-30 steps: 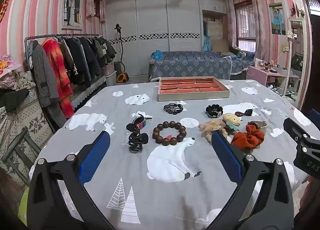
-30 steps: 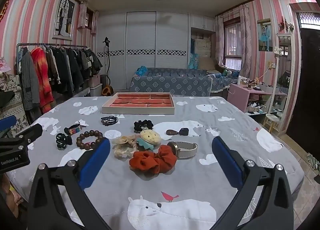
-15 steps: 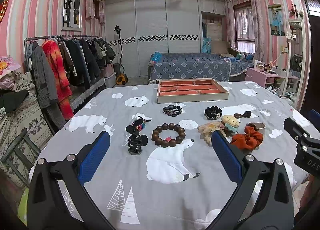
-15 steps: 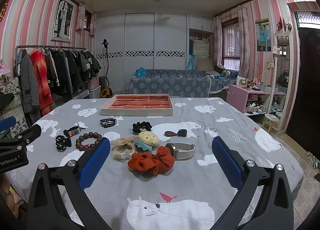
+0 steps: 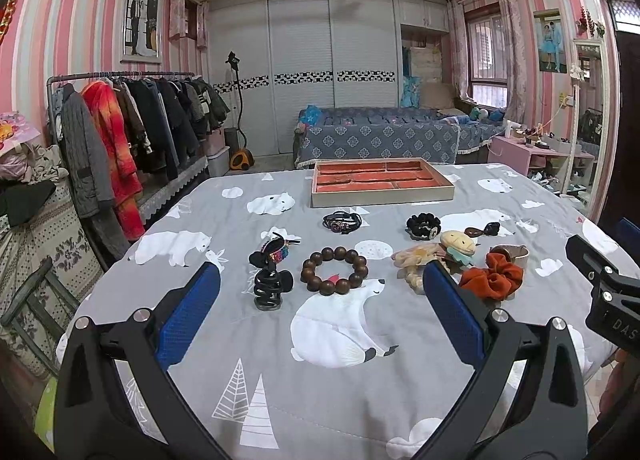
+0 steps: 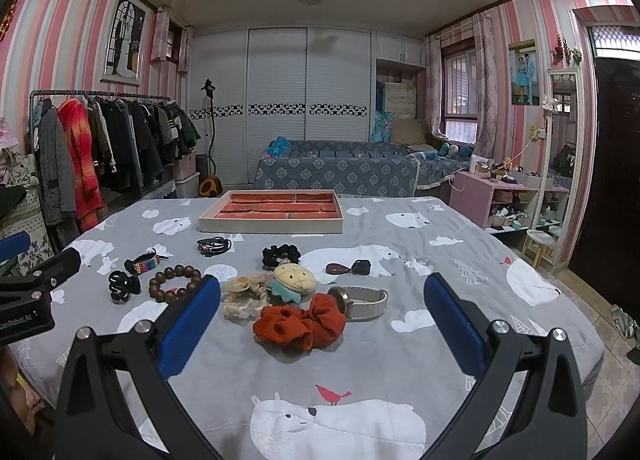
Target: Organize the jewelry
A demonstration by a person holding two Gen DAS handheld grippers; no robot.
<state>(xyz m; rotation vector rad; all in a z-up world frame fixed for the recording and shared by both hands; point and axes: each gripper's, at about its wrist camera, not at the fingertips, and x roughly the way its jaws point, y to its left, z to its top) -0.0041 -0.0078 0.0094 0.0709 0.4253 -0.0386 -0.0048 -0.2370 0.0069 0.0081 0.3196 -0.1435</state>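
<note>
A red-lined divided tray (image 5: 382, 183) (image 6: 276, 212) sits far across the table. Scattered before it lie a wooden bead bracelet (image 5: 334, 270) (image 6: 175, 283), a black claw clip (image 5: 269, 287) (image 6: 121, 285), a black cord bracelet (image 5: 342, 221) (image 6: 214, 246), a black scrunchie (image 5: 423, 225) (image 6: 281, 254), an orange scrunchie (image 5: 491, 276) (image 6: 301, 324), a beige-strap watch (image 6: 362, 302) and a burger-shaped plush clip (image 6: 293, 278). My left gripper (image 5: 320, 312) hangs open before the beads. My right gripper (image 6: 320, 314) hangs open, empty, before the orange scrunchie.
A grey polar-bear cloth (image 5: 340, 340) covers the table. A clothes rack (image 5: 120, 131) stands to the left, a blue-covered bed (image 5: 380, 137) behind, a pink shelf unit (image 6: 504, 195) to the right. A beaded strap (image 5: 280, 250), cream scrunchie (image 6: 244, 298) and brown clip (image 6: 348, 268) also lie there.
Both cameras have tilted up slightly, so the jewelry sits a little lower in each view. No item has moved and both grippers stay open.
</note>
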